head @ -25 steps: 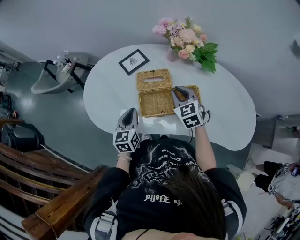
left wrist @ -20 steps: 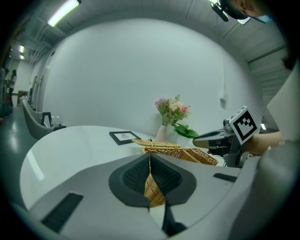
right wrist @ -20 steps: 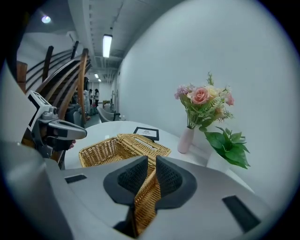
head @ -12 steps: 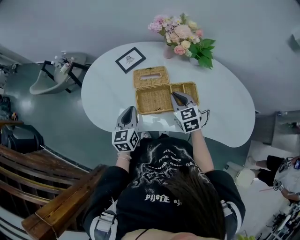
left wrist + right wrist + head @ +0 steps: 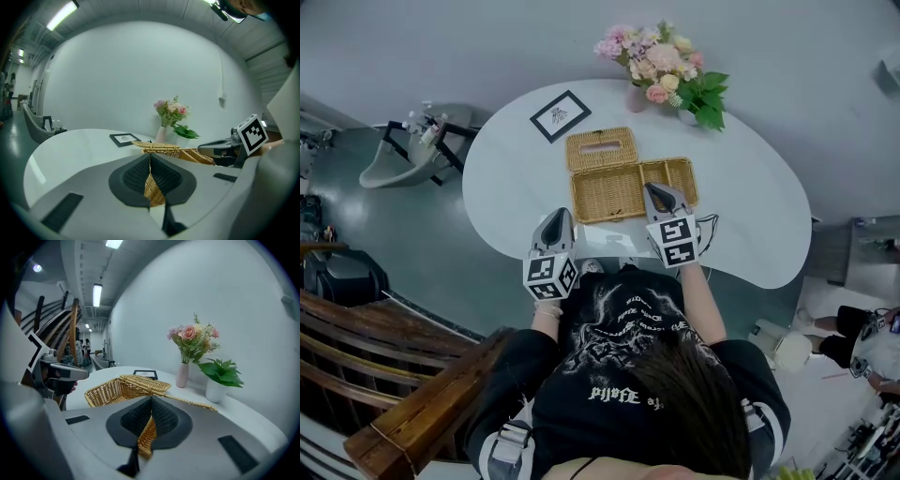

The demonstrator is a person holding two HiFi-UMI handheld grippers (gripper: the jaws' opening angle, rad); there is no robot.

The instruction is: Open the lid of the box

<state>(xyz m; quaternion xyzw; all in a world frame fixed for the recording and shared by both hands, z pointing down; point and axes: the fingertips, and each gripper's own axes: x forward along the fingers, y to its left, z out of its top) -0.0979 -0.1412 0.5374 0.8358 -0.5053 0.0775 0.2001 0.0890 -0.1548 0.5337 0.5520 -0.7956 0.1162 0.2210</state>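
Note:
The wicker box [image 5: 609, 195] stands open on the white round table [image 5: 750, 216]. Its slotted lid [image 5: 602, 148] lies flipped back behind it, and a second wicker panel [image 5: 671, 172] lies open to its right. My right gripper [image 5: 654, 190] is shut and empty, its tip at the box's front right corner. In the right gripper view the box [image 5: 110, 391] and lid [image 5: 146, 383] lie just beyond the shut right gripper [image 5: 151, 400]. My left gripper [image 5: 557, 216] hovers at the near table edge, left of the box, shut on nothing. From the left gripper [image 5: 150, 155], the box [image 5: 187, 153] is ahead.
A vase of pink flowers [image 5: 654, 58], a potted green plant [image 5: 705, 101] and a small black picture frame [image 5: 560, 115] stand at the table's far side. A grey chair [image 5: 403, 159] is on the floor to the left. Wooden railings [image 5: 384, 366] run at lower left.
My right gripper has drawn back toward the person, off the right wicker panel, which now lies flat and uncovered. The left gripper has barely moved.

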